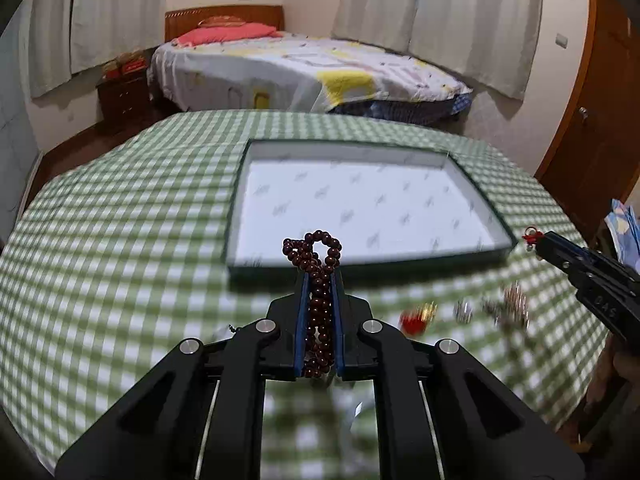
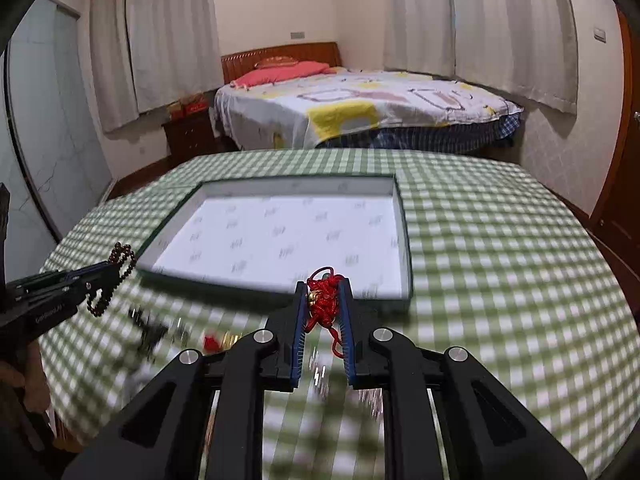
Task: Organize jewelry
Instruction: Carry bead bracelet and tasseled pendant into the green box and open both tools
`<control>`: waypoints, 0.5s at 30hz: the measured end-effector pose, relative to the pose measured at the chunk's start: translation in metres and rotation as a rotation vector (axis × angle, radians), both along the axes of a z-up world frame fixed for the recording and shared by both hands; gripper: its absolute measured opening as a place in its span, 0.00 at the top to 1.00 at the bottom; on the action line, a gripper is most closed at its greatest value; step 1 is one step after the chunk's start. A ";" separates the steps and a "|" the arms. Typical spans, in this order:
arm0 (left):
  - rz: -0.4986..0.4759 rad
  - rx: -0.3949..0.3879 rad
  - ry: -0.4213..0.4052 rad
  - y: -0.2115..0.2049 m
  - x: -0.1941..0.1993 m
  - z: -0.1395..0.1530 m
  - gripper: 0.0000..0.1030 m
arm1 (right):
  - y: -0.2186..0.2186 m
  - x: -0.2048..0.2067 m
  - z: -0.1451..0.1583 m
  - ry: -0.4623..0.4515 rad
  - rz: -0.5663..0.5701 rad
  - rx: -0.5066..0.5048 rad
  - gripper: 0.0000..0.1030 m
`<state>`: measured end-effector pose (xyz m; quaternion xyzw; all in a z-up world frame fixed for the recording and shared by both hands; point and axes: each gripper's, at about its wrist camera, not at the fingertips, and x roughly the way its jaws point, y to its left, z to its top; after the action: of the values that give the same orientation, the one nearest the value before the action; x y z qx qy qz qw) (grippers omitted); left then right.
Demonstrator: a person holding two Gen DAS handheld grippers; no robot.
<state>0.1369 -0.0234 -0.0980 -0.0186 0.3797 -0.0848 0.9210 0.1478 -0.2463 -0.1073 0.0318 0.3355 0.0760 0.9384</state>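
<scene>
My left gripper (image 1: 319, 274) is shut on a dark red bead bracelet (image 1: 316, 252), held above the table in front of the tray's near edge; it also shows in the right wrist view (image 2: 114, 270). My right gripper (image 2: 325, 284) is shut on a red knotted cord charm with a gold piece (image 2: 324, 300), just before the tray's near right corner; it also shows in the left wrist view (image 1: 534, 238). The shallow white-lined tray with a dark rim (image 1: 240, 200) (image 2: 404, 216) lies open on the green checked tablecloth.
More jewelry lies blurred on the cloth near the front edge: a red and gold piece (image 1: 416, 318) (image 2: 218, 342), silver pieces (image 1: 464, 310) and a dark chain (image 2: 148, 330). A bed (image 2: 360, 108) and nightstand (image 2: 188, 132) stand beyond the table.
</scene>
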 end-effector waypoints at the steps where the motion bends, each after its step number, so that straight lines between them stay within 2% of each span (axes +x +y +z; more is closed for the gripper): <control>1: -0.004 0.000 -0.011 -0.004 0.008 0.002 0.89 | -0.001 0.008 0.001 -0.005 -0.003 0.001 0.84; 6: -0.012 0.003 -0.035 -0.024 0.053 -0.002 0.89 | -0.001 0.050 -0.012 0.007 -0.012 -0.024 0.84; 15: -0.002 0.051 0.079 -0.037 0.109 -0.051 0.89 | -0.006 0.089 -0.055 0.132 -0.027 -0.039 0.84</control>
<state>0.2462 -0.0608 -0.1489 0.0018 0.4176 -0.0754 0.9055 0.2365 -0.2528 -0.1621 0.0229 0.3977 0.0545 0.9156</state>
